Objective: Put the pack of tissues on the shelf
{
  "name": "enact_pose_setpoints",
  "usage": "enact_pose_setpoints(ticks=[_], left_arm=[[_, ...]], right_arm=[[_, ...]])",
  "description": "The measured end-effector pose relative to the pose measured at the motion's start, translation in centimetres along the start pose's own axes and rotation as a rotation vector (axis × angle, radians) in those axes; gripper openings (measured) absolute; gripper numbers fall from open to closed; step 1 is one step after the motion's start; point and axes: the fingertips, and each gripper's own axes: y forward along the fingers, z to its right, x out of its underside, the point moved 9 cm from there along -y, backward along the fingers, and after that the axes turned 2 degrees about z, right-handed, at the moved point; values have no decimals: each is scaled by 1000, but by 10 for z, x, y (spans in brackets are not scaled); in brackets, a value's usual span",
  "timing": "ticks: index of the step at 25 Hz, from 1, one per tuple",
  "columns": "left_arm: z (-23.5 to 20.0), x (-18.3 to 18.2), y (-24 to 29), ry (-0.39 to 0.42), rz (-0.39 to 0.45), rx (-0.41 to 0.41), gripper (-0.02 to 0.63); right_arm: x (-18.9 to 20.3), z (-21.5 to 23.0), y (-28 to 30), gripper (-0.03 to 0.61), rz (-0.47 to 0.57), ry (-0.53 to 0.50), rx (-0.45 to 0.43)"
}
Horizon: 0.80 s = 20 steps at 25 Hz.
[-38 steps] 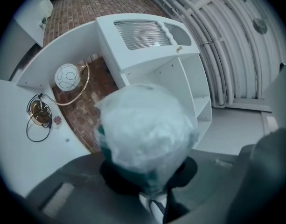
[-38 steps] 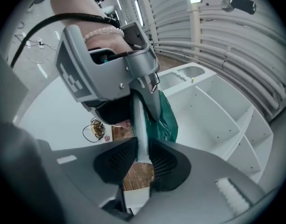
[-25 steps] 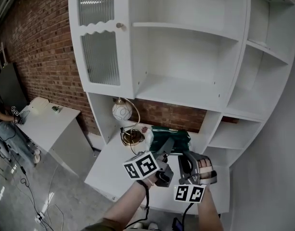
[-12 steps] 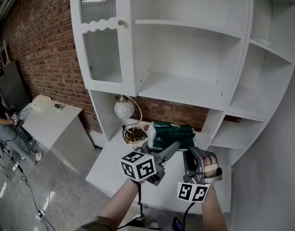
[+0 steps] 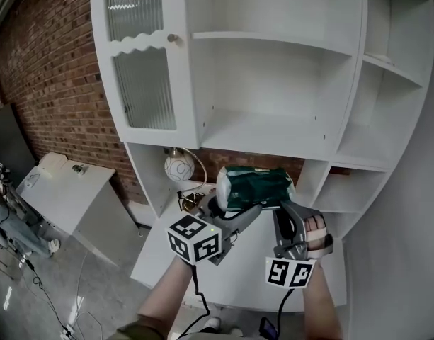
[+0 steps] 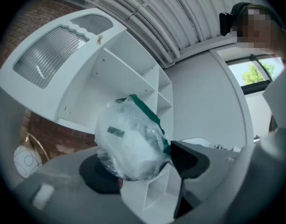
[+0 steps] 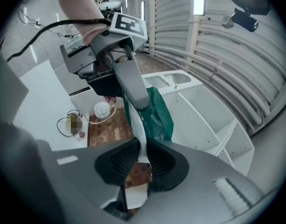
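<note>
Red brick wall [image 5: 47, 69] backs the tall white shelf unit [image 5: 273, 133], with a white table [image 5: 68, 190] to the unit's left on grey floor [image 5: 32, 289]. Only the head view shows that table; only the left gripper view shows a window [image 6: 254, 73] beyond the unit's right side. Green-and-clear plastic pack of tissues [image 5: 255, 188] hangs before the unit's lower bay, clear of every shelf. Left gripper [image 5: 231, 207]: jaws have just been opening and stand wide, the pack's clear end between them. Right gripper [image 5: 286, 211]: jaws clamped on the pack's thin wrapper flap
</note>
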Motion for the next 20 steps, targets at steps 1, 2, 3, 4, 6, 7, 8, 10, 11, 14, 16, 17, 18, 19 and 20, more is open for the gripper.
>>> enact_pose_setpoints(ticks=[1,2,3,4,6,7,8,10,11,14,16,17,18,19,20], left_arm=[[-2,-3,0,21,-8,12,345],[-5,-7,0,41,-15,18,345],[-9,-10,0,57,-18,18,345],[-13,-12,2,68,-17,15,345],[-21,-18,7,79,-5,2,344],[-23,-21,9,86,1,-8,335],[-25,-25,11,101,5,-21,332],[-26,-33,15,159,-5,-56,324],[-25,-37,17,197,-16,-73,318],[-23,-47,25,287,-57,-110,316],[-22,-54,29,331,-86,-129,316],[-21,-57,31,351,-101,-138,316],[-20,-59,32,369,-115,-146,316],[-20,-60,33,388,-126,-155,316],[-21,-61,33,412,-133,-167,316]], right_arm=[[-1,3,3,67,-10,3,10],[-1,6,6,67,-21,11,21],[0,10,10,67,-33,22,33],[1,15,13,67,-43,30,45],[1,24,22,67,-54,27,58],[0,28,26,67,-55,19,58],[-1,32,30,67,-54,13,56],[-2,38,35,67,-55,7,46],[-3,41,37,67,-57,2,41],[-1,49,43,67,-67,-17,30],[-1,53,46,67,-74,-30,26],[0,56,48,67,-78,-34,27],[1,58,49,67,-81,-36,30],[2,61,50,67,-86,-34,34],[4,65,50,67,-92,-32,37]])
